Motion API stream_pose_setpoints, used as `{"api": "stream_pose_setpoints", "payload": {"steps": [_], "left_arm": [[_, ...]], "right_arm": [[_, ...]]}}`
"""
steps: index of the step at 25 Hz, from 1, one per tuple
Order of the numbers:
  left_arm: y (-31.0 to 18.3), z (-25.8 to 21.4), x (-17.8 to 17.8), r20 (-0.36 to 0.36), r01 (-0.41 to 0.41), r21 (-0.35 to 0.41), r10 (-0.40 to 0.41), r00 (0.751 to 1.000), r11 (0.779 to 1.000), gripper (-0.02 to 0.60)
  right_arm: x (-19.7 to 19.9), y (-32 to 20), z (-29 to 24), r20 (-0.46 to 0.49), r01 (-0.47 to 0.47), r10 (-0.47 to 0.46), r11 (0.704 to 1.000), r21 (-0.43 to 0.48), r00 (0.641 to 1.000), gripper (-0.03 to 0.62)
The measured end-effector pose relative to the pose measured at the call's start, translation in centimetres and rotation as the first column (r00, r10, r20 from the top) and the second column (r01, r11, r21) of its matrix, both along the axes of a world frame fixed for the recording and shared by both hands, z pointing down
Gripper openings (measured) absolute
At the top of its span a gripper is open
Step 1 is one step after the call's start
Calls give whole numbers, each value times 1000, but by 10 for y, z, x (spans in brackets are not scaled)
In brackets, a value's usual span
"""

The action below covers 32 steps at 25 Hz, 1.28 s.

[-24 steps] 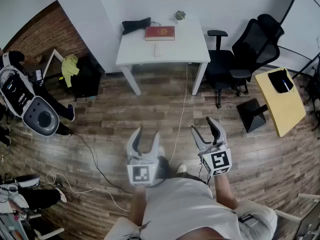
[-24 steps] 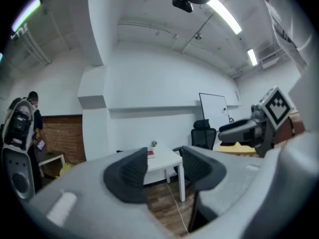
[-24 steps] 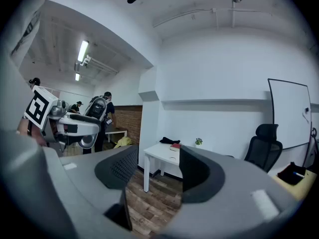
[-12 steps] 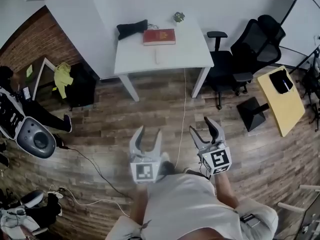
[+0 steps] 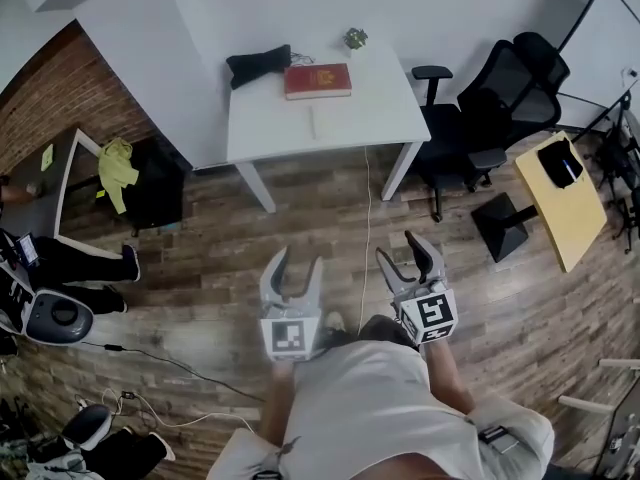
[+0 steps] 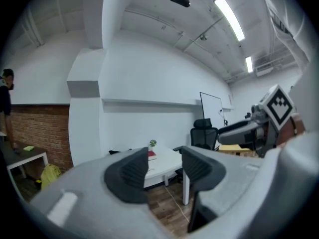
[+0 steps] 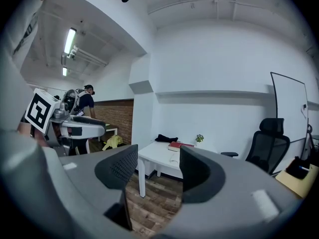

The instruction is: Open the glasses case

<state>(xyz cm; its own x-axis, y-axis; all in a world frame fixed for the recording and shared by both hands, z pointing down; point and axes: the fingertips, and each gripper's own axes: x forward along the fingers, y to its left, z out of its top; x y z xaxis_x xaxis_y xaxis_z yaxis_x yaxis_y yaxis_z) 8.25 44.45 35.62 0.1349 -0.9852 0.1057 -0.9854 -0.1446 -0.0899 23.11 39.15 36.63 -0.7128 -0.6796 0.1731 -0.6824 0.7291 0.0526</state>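
Left claw [image 5: 298, 261], right claw [image 5: 399, 249] — jaws apart, empty

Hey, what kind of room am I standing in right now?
Most likely an office or a lab workroom: a white desk with a red book on it, a black swivel chair beside it, and a whiteboard by the wall.

1. Grippers: two, the left gripper [image 5: 299, 263] and the right gripper [image 5: 396, 246].
2. Tables: we count two, a white table [image 5: 370, 108] and a yellow table [image 5: 570, 218] (a dark desk [image 5: 45, 193] at the far left may make a third).
3. On the white one: one red book [image 5: 317, 80], one black pouch [image 5: 258, 65], one small plant [image 5: 355, 38], one white oblong thing [image 5: 313, 121].
4. Office chair [image 5: 450, 133]: one, black.
5. Yellow-green cloth [image 5: 113, 163]: one.
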Motion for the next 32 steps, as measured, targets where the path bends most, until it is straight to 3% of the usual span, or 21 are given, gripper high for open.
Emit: {"api": "stream_pose_setpoints", "payload": {"steps": [9,21,32], "left_arm": [[-37,4,-20,-7,-22,3,23,1000,1000,202],[-79,11,-52,6,11,-5,-11,1000,1000,198],[-156,5,-72,9,48,-19,-48,999,999,195]], "right_arm": [[-24,-30,6,-15,-10,10,1000,-6,1000,255],[-59,-78,8,-12,27,-27,1000,-10,1000,255],[-78,-161,5,8,56,-55,998,-28,998,255]]}}
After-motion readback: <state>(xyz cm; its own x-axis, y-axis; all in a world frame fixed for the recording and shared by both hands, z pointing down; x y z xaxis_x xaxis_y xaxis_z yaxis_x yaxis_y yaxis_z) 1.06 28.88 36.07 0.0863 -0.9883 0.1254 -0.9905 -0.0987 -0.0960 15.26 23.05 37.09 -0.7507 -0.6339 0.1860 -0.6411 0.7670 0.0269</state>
